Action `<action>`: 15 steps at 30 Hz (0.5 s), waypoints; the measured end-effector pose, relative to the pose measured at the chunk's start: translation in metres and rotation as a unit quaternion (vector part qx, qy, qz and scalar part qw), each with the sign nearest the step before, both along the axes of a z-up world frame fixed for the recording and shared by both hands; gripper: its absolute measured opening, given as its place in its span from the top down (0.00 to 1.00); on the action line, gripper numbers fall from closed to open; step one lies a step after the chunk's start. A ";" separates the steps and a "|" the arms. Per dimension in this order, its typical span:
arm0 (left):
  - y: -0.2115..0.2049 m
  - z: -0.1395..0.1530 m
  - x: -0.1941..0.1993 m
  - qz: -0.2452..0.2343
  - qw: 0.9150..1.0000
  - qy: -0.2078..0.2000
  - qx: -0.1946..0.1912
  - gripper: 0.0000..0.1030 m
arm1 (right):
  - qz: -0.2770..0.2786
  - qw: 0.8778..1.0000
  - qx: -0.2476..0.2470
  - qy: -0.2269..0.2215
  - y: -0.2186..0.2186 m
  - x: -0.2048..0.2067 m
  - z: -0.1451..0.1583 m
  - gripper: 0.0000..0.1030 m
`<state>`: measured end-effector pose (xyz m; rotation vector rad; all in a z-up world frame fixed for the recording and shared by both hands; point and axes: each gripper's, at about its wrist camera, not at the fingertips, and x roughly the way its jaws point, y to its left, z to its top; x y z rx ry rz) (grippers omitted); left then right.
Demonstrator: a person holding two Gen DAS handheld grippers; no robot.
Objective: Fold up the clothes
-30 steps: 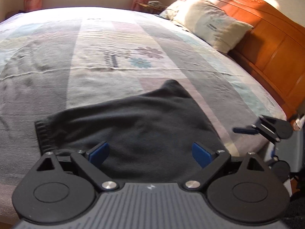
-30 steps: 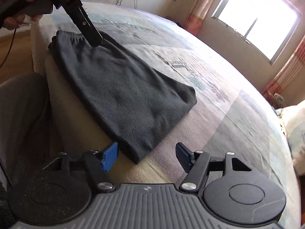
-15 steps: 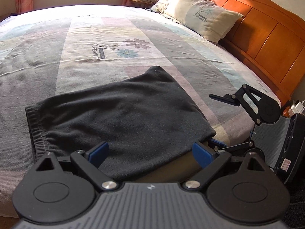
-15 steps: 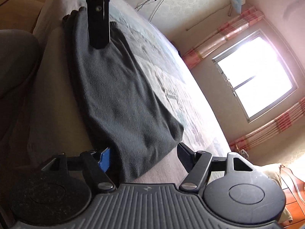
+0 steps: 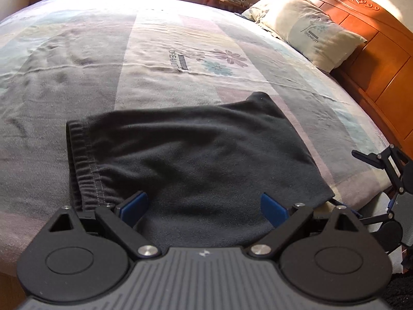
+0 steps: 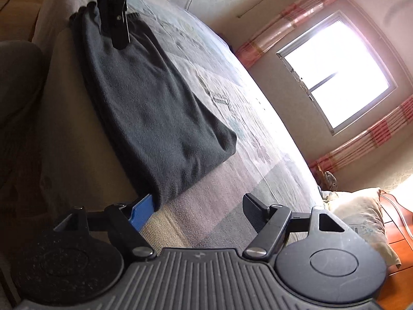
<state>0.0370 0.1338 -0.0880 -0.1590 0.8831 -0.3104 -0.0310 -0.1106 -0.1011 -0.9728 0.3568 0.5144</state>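
Folded garment [image 5: 196, 155] at bed [image 5: 155, 51] edge (apparently overhanging)

A bed [image 5: 180, 38] with a patchwork flowered cover is carrying the things. Dark folded trousers [image 5: 196, 160] are lying flat at its near edge. Pillows [image 5: 309, 28] are resting against the wooden headboard [image 5: 382, 62].

Each gripper [image 5: 204, 205] — black linkages, silver screws, ribbed grey body, blue pads.

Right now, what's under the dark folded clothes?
The folded clothes lie on the flowery bedspread. Whatever lies directly beneath them is covered, so it cannot be seen.
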 end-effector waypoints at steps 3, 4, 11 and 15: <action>-0.002 0.010 0.002 -0.008 1.000 -0.014 0.005 0.08 | 0.025 0.998 0.043 0.024 -0.002 0.001 0.022 0.24; -0.003 0.012 0.004 -0.009 1.000 -0.018 0.007 0.08 | 0.033 0.997 0.058 0.032 -0.002 0.001 0.030 0.25; -0.015 0.004 0.020 -0.017 1.000 -0.019 0.015 0.08 | 0.005 0.960 0.197 0.198 0.010 0.052 0.038 0.88; -0.006 -0.020 0.009 -0.008 0.998 0.008 0.057 0.08 | -0.048 0.945 0.217 0.239 -0.015 0.054 0.011 0.91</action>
